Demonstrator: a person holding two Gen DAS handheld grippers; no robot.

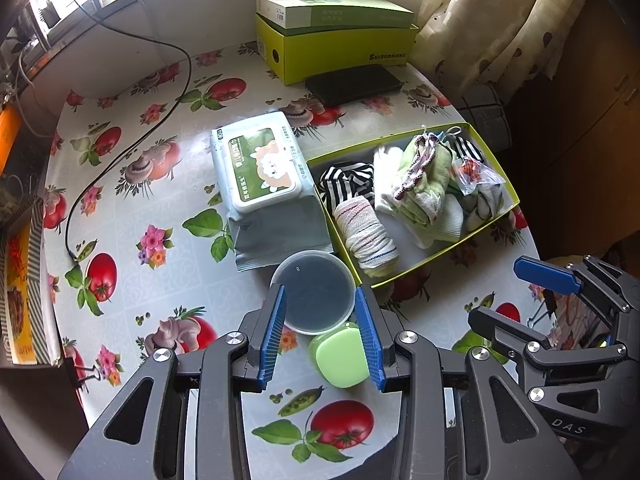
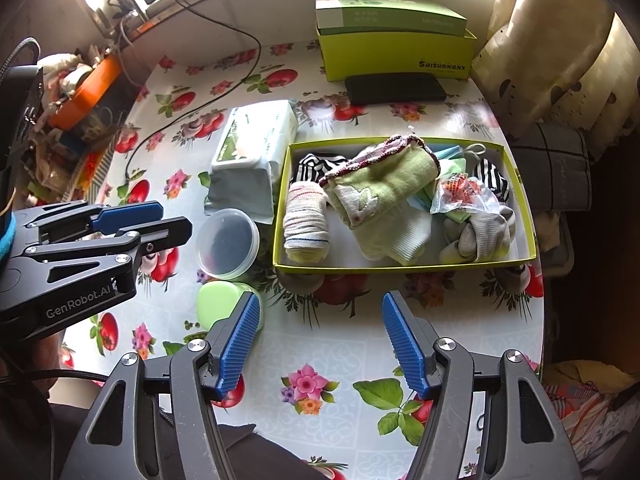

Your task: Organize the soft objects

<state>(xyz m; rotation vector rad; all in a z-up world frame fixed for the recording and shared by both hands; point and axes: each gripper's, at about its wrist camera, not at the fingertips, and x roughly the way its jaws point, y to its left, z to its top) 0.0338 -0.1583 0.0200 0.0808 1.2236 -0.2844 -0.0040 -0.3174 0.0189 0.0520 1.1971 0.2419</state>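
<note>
A shallow green box (image 2: 400, 268) (image 1: 452, 247) on the floral table holds soft things: a rolled striped cloth (image 2: 306, 226) (image 1: 370, 236), a green towel (image 2: 384, 184) (image 1: 424, 176), black-and-white striped fabric (image 1: 346, 182), white and grey socks (image 2: 478, 236) and a small plastic bag (image 2: 460, 192). My left gripper (image 1: 320, 328) is open and empty, hovering over a round lidded tub (image 1: 314, 294) and a green case (image 1: 342, 354). My right gripper (image 2: 320, 340) is open and empty, in front of the box.
A wet-wipes pack (image 1: 262, 176) (image 2: 252, 152) lies left of the box. A yellow-green shoebox (image 2: 396, 54) with a flat green box on top and a black wallet (image 2: 394, 88) stand at the back. A black cable (image 1: 132, 148) crosses the left side. Curtain (image 2: 560, 40) at right.
</note>
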